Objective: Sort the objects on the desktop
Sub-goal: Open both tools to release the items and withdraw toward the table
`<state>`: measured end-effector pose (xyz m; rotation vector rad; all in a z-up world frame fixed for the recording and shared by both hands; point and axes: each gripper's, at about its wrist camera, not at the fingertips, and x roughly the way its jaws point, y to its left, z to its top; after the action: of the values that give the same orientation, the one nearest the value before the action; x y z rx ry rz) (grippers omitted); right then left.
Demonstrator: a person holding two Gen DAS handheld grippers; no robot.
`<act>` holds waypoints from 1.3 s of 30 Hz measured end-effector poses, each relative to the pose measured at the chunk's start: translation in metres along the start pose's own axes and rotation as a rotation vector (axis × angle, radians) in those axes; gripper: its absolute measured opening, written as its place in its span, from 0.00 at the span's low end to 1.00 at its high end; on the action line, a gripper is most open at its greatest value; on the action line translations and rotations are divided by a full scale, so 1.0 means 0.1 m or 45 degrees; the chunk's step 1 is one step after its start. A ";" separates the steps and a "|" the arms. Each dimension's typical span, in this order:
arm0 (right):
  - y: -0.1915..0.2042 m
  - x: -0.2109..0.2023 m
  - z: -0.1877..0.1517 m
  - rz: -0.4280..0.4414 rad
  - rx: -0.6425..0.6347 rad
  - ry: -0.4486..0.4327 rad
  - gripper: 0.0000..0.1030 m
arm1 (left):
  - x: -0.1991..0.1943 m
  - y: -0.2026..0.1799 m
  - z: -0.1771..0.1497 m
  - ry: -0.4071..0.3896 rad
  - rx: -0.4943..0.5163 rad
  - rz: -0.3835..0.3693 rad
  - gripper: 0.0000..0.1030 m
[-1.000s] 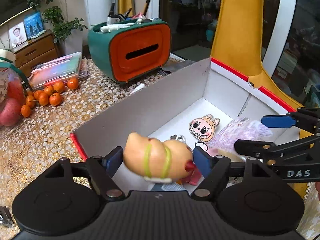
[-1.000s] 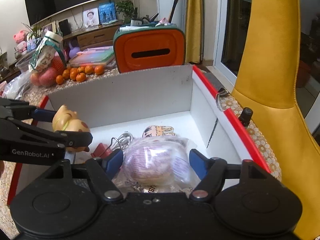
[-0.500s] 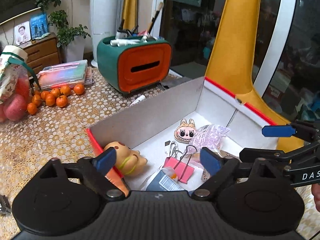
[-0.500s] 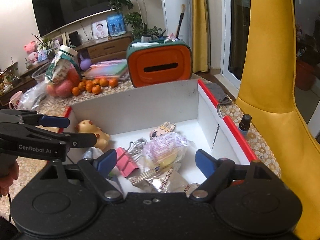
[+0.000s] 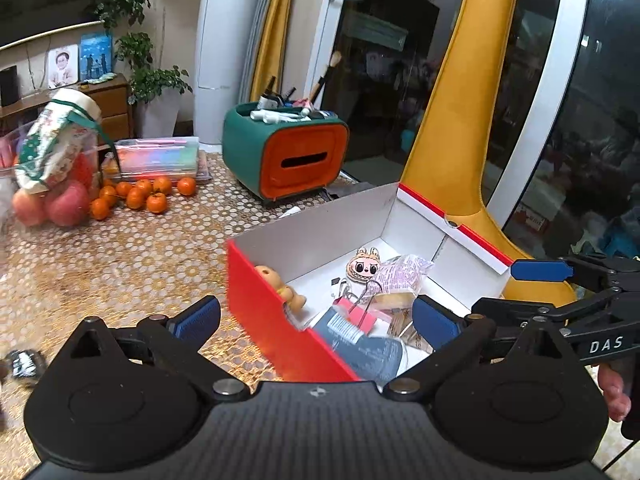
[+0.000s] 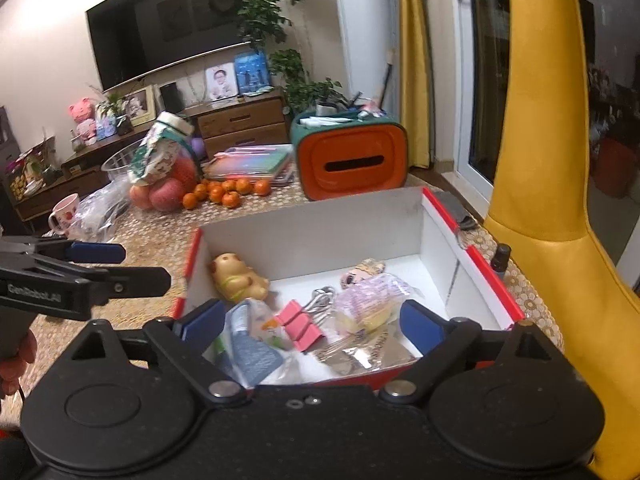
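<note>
Patterned tablecloth (image 5: 120, 264) surrounded the red box (image 6: 496, 280); inside lay a yellow toy (image 6: 238, 278) and pink clip (image 6: 300, 326), while left gripper (image 5: 316, 316) and right gripper (image 6: 314, 320) hovered above, jaws apart, empty.

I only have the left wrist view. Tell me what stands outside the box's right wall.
Observer: A small dark bottle stands just outside the box, beside the yellow chair.
Operator: Describe the toy fully.
Observer: The toy lies on its side by the left wall, a green band around it.
Operator: Report the far left.
Observer: A pink-patterned mug stands beside a clear plastic bag.
</note>
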<state>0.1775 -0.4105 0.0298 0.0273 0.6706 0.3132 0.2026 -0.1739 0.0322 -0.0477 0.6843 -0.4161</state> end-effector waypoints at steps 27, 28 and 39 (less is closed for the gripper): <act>1.67 0.03 -0.05 0.138 -0.150 -0.007 0.96 | -1.38 1.33 -0.92 -0.131 -0.248 0.215 1.00; 1.73 0.07 -0.05 0.142 -0.156 0.000 0.96 | -1.40 1.39 -0.96 -0.128 -0.254 0.229 1.00; 2.33 0.49 -0.04 0.200 -0.211 0.062 0.96 | -1.43 1.89 -1.21 -0.134 -0.276 0.324 1.00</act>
<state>0.1468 -0.1748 0.0262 -0.0868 0.6899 0.5209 0.0952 0.0659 -0.0088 -0.1841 0.6201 -0.0934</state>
